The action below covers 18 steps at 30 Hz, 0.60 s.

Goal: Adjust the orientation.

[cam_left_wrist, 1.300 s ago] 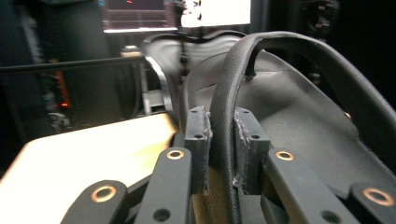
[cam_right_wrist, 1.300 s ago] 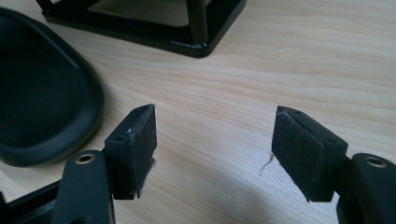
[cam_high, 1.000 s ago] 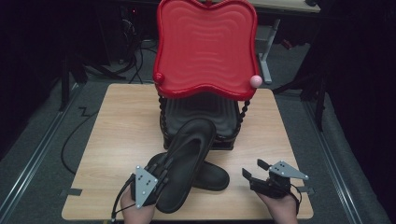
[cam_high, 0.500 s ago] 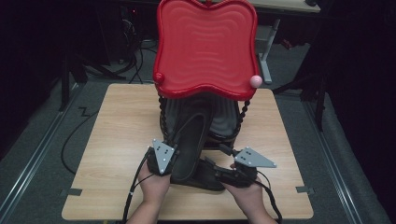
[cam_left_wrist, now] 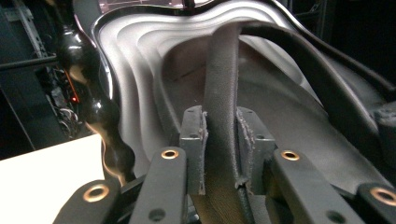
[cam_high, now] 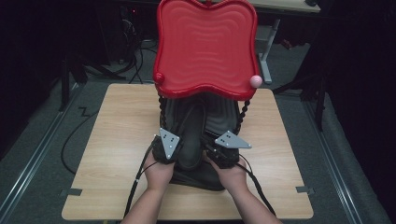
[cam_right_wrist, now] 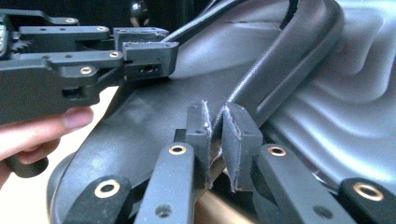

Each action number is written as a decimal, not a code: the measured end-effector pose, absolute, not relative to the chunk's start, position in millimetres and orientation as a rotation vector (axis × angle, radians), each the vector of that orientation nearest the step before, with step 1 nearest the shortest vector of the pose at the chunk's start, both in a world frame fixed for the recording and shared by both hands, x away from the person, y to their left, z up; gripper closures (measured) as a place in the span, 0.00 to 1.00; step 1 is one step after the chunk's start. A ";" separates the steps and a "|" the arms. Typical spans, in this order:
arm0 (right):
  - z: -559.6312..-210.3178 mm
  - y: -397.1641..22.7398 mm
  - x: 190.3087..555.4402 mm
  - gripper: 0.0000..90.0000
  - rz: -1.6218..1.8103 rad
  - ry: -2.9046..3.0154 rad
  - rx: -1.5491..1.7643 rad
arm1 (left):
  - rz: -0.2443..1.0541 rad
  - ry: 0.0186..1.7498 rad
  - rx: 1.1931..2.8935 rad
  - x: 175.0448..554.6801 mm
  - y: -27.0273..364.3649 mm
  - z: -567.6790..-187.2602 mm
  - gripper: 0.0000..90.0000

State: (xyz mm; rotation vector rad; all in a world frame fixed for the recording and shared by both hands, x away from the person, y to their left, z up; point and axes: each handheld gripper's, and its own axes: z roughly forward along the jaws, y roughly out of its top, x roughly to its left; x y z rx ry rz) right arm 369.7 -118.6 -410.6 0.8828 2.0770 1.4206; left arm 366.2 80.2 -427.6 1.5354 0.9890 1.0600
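A black flip-flop sandal [cam_high: 191, 135] lies partly on the black lower tray [cam_high: 222, 116] of a rack, under its red top tray [cam_high: 205, 46]. My left gripper [cam_high: 177, 145] stands at the sandal's left side. In the left gripper view its pads grip the thick sole edge [cam_left_wrist: 222, 70], and the left gripper [cam_left_wrist: 222, 126] jaws have just been opening a little with the sole still between them. My right gripper [cam_high: 211, 147] is at the sandal's right side. The right gripper [cam_right_wrist: 215, 116] jaws have just been closing and now pinch the sandal's strap [cam_right_wrist: 280, 65].
A second black sandal [cam_high: 196, 178] lies flat on the wooden table [cam_high: 116, 140] between the two hands. Black beaded posts [cam_high: 243, 116] carry the red tray, which has a pink ball [cam_high: 255, 80] at its right corner. The left gripper [cam_right_wrist: 144, 51] is close by in the right gripper view.
Both hands have moved inward and forward. The sandal has gone from lying tilted over the table to resting on the black lower tray. The right gripper, open before, has come onto the sandal.
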 end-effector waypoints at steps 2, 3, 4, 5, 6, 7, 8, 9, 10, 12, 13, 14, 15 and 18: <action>-408.4 -115.3 378.8 0.92 1.408 2.053 0.888 | 1.054 0.971 1.543 374.7 81.1 -424.4 0.79; -407.2 -114.4 383.0 0.93 1.401 2.036 0.898 | 1.054 0.971 1.543 374.7 81.1 -424.4 0.75; -406.4 -114.3 387.4 0.94 1.400 2.017 0.910 | 1.032 0.954 1.556 379.4 81.6 -421.1 0.71; -406.0 -114.4 390.5 0.95 1.397 2.005 0.925 | 1.016 0.945 1.559 379.4 82.6 -419.2 0.69; -405.6 -114.4 394.7 0.95 1.395 1.987 0.945 | 1.004 0.945 1.555 377.8 83.3 -418.3 0.65; -405.4 -114.2 396.7 0.96 1.390 1.972 0.952 | 1.004 0.945 1.555 377.8 83.3 -418.3 0.63; -405.3 -113.7 397.8 0.96 1.391 1.955 0.960 | 0.991 0.931 1.537 370.3 84.0 -417.7 0.60; -405.3 -113.2 398.3 0.96 1.396 1.942 0.967 | 0.993 0.922 1.530 365.0 84.0 -417.8 0.59; -405.4 -112.3 398.1 0.96 1.402 1.930 0.975 | 0.992 0.914 1.522 359.1 83.8 -418.2 0.57; -405.3 -110.1 396.6 0.96 1.399 1.915 0.972 | 0.982 0.892 1.510 344.6 83.8 -420.6 0.57; -405.2 -109.1 395.5 0.96 1.396 1.910 0.972 | 0.974 0.890 1.508 336.9 83.2 -422.5 0.57; -405.1 -108.3 395.0 0.96 1.399 1.908 0.969 | 0.965 0.893 1.508 328.9 82.5 -424.7 0.58; -405.0 -107.8 394.6 0.96 1.395 1.908 0.972 | 0.947 0.884 1.504 320.6 81.5 -428.0 0.60; -404.6 -107.3 393.8 0.96 1.390 1.909 0.979 | 0.927 0.868 1.525 299.1 75.5 -438.6 0.75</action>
